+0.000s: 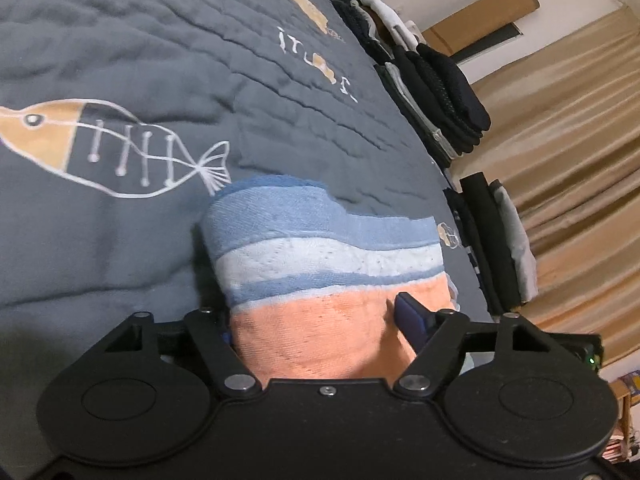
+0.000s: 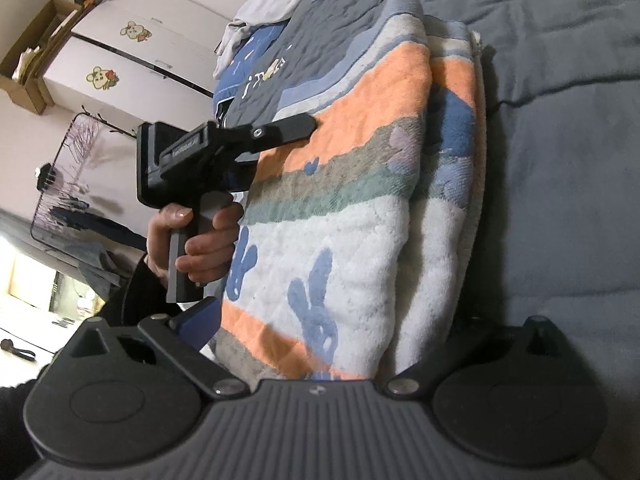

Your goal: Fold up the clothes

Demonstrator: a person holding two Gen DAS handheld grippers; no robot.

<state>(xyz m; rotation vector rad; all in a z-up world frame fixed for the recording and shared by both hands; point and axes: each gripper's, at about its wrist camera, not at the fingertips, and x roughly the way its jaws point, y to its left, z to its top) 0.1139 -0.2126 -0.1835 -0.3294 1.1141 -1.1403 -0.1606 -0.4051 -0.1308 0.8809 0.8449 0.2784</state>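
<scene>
A folded striped towel [image 2: 352, 216], orange, white, blue and grey with blue rabbit shapes, lies in thick layers on the grey quilt [image 2: 560, 184]. My left gripper [image 1: 320, 320] is shut on its orange end [image 1: 320, 332], with one blue finger [image 1: 408, 316] showing on top; the same gripper shows from the side in the right wrist view [image 2: 296, 128], clamped on the towel's far edge. My right gripper [image 2: 324, 344] is shut on the near edge of the towel, with one blue finger [image 2: 200, 320] at its left side.
The quilt [image 1: 120, 60] has a fish-bone print [image 1: 100, 144]. Stacks of folded dark clothes [image 1: 436, 92] line the bed's right edge, with tan curtains [image 1: 560, 160] behind. Loose clothes [image 2: 264, 12] lie at the far end of the bed. A white wardrobe [image 2: 132, 52] stands beyond.
</scene>
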